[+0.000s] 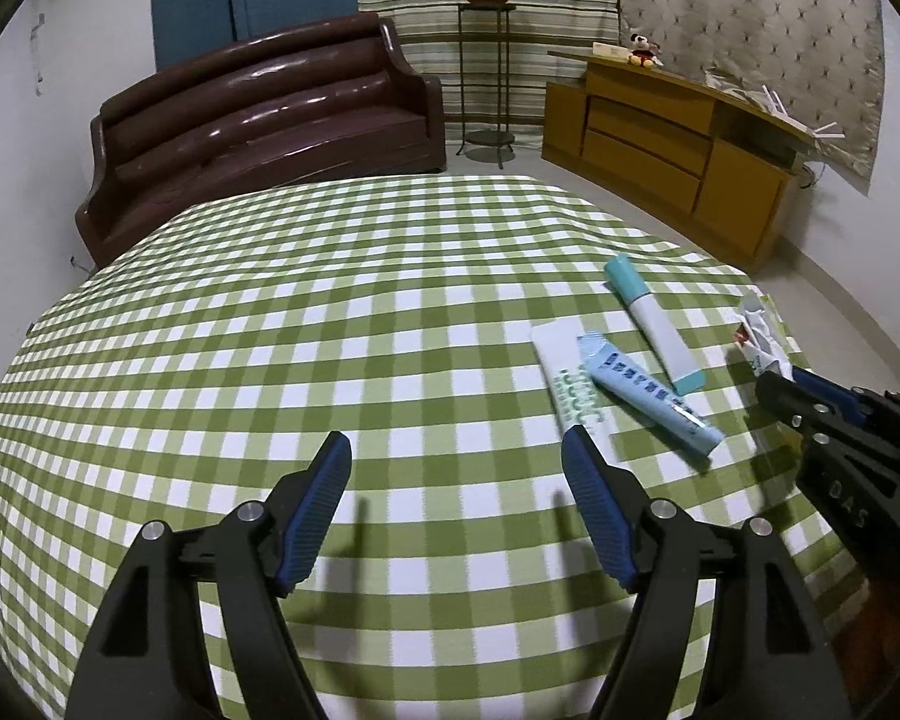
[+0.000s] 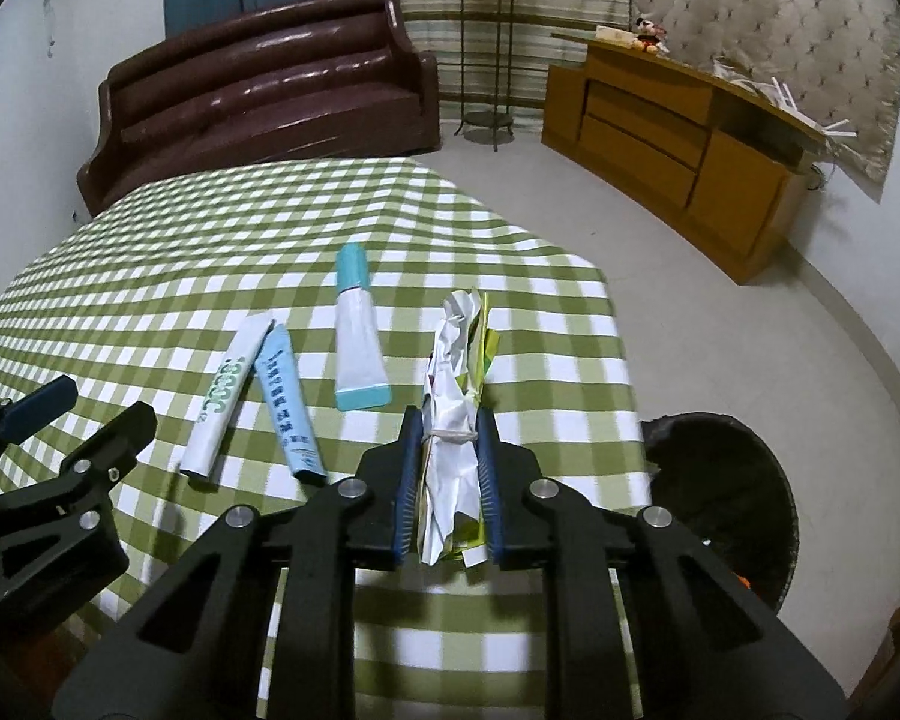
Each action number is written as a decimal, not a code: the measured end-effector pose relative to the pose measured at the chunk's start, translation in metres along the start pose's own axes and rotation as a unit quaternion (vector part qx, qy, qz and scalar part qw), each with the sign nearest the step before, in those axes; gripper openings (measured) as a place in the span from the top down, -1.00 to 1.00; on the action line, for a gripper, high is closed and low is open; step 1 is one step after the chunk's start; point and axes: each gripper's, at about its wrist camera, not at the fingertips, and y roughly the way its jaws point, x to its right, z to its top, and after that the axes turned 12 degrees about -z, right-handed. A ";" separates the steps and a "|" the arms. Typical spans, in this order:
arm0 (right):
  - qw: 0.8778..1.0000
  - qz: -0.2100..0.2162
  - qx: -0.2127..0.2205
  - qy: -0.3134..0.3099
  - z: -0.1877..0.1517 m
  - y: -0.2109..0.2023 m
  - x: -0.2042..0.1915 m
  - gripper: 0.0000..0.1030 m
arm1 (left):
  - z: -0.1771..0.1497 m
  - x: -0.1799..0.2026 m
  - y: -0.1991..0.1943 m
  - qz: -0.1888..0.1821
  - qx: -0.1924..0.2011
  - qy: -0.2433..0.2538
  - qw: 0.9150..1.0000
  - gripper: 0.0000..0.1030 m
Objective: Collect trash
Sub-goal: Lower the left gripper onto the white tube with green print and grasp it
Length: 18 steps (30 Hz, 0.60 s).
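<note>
Both views are evenly and fairly dimly lit by indoor light from overhead, with a cool, slightly greenish cast. White glare streaks run along the glossy brown sofa (image 1: 258, 114). Soft double shadows of the left claw (image 1: 456, 450) fall on the checked cloth of the desk (image 1: 270, 330) just below its fingers. Fisheye distortion bows the desk edge and walls, and black vignetting fills the corners. Focus is acceptable; the nearest checks are slightly smeared.
</note>
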 end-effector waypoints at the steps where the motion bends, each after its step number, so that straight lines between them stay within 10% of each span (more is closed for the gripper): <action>1: 1.000 -0.001 0.001 0.004 -0.001 -0.001 0.004 0.65 | 0.001 0.002 0.001 -0.001 0.000 0.001 1.000 -0.37; 18: 0.999 0.001 0.002 0.034 -0.013 -0.006 0.037 0.65 | 0.020 0.023 0.044 -0.027 -0.055 0.011 0.998 -0.13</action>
